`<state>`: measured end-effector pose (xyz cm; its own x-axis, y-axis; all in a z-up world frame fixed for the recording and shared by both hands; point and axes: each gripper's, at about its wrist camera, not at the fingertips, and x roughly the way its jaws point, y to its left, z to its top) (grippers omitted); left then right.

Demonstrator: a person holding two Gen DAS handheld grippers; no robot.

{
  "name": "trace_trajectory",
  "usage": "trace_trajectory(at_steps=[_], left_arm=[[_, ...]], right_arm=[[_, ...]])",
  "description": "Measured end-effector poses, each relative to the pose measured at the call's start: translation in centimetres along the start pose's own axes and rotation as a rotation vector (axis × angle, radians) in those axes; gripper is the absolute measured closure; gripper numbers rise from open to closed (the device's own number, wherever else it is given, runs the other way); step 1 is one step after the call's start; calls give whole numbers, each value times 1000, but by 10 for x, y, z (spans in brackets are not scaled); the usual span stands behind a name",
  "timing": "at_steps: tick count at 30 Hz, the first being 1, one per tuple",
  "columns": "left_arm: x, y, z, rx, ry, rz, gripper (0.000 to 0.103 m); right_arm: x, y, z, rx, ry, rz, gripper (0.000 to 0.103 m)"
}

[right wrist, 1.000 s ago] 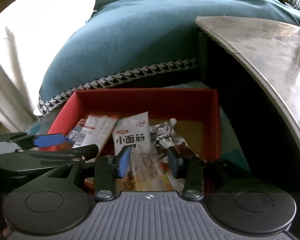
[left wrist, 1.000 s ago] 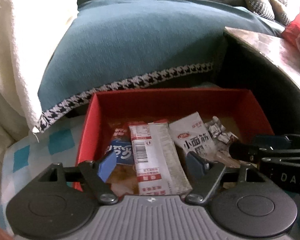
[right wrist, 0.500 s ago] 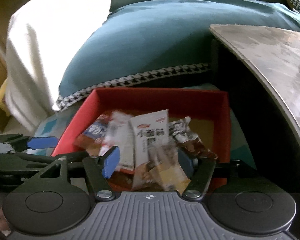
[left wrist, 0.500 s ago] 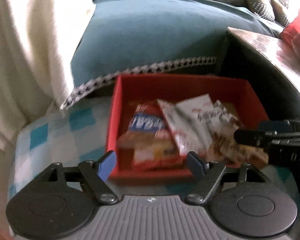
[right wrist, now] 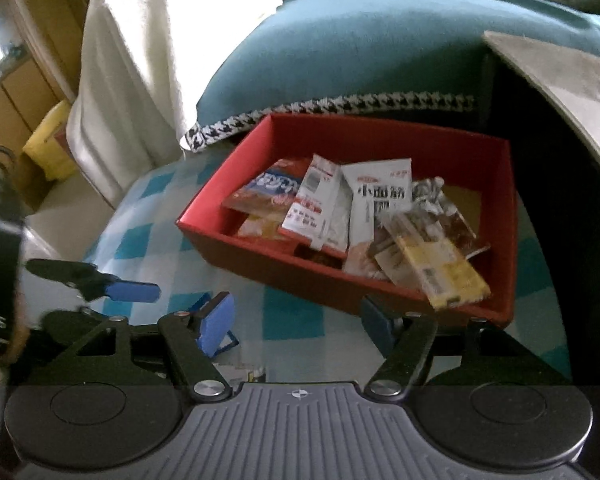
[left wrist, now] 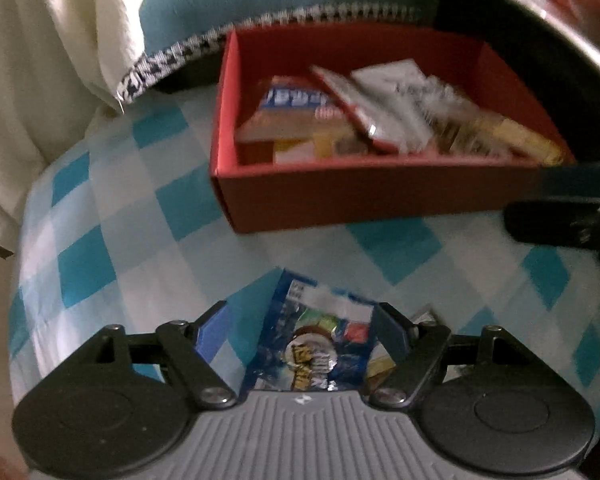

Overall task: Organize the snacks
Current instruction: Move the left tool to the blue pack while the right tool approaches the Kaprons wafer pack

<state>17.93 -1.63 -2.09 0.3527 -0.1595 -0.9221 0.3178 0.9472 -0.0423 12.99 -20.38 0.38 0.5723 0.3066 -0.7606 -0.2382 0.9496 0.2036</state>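
A red box (left wrist: 340, 196) (right wrist: 284, 268) holds several snack packets, among them a white packet with black characters (right wrist: 380, 196) and a yellow one (right wrist: 440, 268) leaning on the near wall. A blue snack packet (left wrist: 316, 344) lies on the blue-checked cloth in front of the box. My left gripper (left wrist: 300, 328) is open, its fingers on either side of this packet, apart from it. My right gripper (right wrist: 296, 320) is open and empty, in front of the box's near wall. The left gripper's blue fingertips (right wrist: 132, 290) show at the left in the right wrist view.
The blue-checked cloth (left wrist: 112, 216) covers the surface under the box. A teal cushion (right wrist: 360, 48) with houndstooth trim and a white throw (right wrist: 160, 40) lie behind. A table top (right wrist: 572, 92) overhangs at the right.
Both grippers have drawn back out of the box. The right gripper has opened and left its clear and yellow packet in the box. The left gripper now frames a blue packet on the cloth.
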Motion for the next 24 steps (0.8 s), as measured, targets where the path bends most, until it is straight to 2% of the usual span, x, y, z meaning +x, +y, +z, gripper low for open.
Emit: trace_trajectory(at_steps=[5, 9, 12, 15, 19, 21, 23, 24], left_arm=[[11, 6, -2, -35, 36, -41, 30], [22, 3, -5, -20, 58, -33, 30], [14, 6, -9, -27, 58, -19, 47], [9, 18, -16, -71, 76, -15, 49], [-1, 34, -28, -104, 68, -22, 59], [-6, 42, -33, -119, 66, -48, 58], [-9, 49, -38, -127, 79, -94, 50], [-10, 53, -41, -148, 88, -120, 40]], right_arm=[[5, -5, -4, 20, 29, 21, 24], [9, -4, -7, 6, 52, 25, 22], [14, -4, -10, -9, 80, 27, 22], [24, 2, -16, -63, 134, 36, 22], [38, 19, -27, -180, 211, 46, 21], [41, 26, -33, -204, 241, 71, 20], [46, 26, -38, -153, 268, 106, 15], [49, 25, -41, -120, 285, 104, 15]])
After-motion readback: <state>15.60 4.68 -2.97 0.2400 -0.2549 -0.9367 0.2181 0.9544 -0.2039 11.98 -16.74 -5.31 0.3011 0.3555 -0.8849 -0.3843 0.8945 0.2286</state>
